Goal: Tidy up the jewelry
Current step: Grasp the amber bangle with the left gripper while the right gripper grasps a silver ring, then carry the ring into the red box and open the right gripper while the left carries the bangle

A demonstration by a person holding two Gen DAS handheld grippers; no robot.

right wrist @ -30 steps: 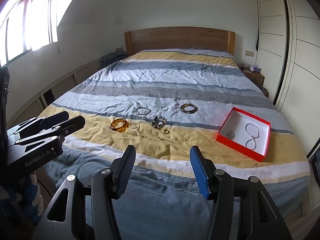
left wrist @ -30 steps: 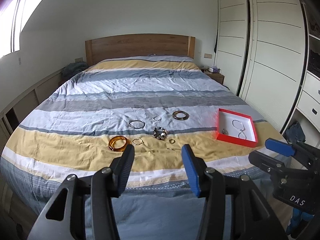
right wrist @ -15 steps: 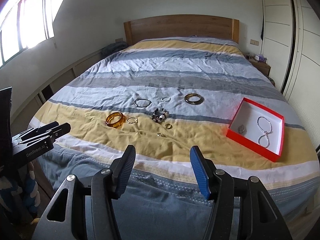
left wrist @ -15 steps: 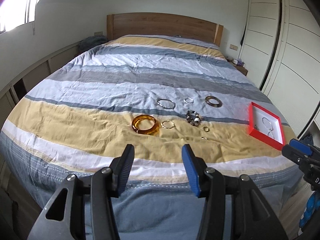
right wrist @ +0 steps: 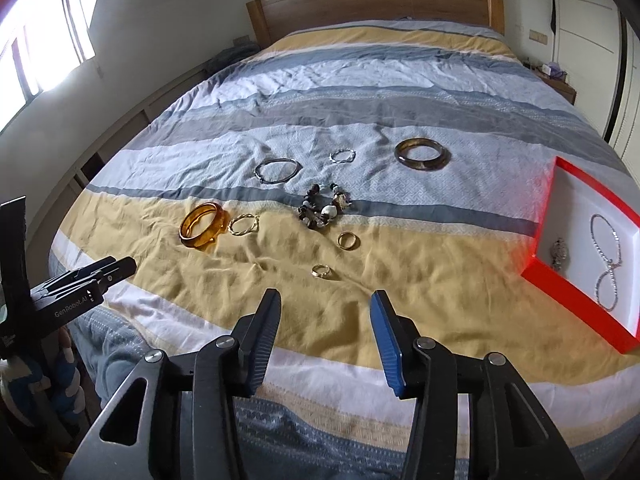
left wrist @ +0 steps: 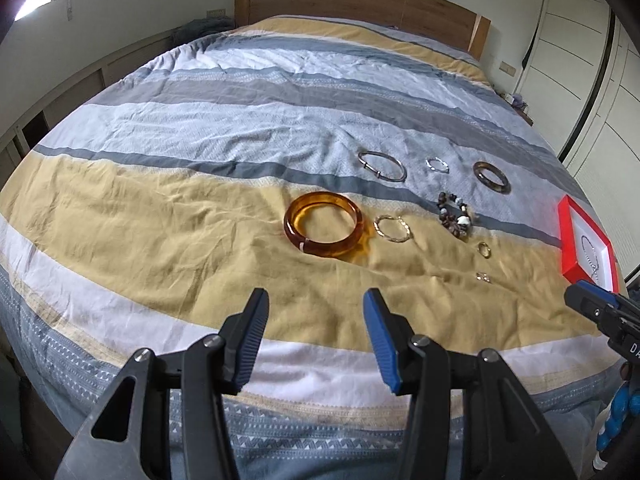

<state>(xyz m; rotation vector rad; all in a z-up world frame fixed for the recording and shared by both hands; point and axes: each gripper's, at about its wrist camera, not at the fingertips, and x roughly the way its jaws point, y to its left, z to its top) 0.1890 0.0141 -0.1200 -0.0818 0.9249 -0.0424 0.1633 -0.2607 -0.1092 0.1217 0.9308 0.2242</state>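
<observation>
- The left gripper (left wrist: 314,300) hangs over the near edge of the bed (left wrist: 160,208), its fingers (left wrist: 256,320) spread apart with nothing between them.
- The right gripper (right wrist: 325,302) hangs over the same edge; its fingers (right wrist: 382,320) are apart and closing, with only the blanket beyond them.
- On the yellow stripe lies an amber bangle (left wrist: 324,224), with a thin gold hoop (left wrist: 393,229) just to its right.
- A beaded bracelet (right wrist: 324,206) sits right of the hoop, with a gold ring (right wrist: 348,240) and a smaller ring (right wrist: 321,271) nearer the edge.
- Farther back, on the pale stripe, lie a silver bangle (right wrist: 278,171), a small silver chain loop (right wrist: 342,156) and a dark bangle (right wrist: 422,154).
- At the right, a red box (right wrist: 576,304) with a white inside holds a silver chain (right wrist: 608,260) and a small metal piece (right wrist: 559,254).
</observation>
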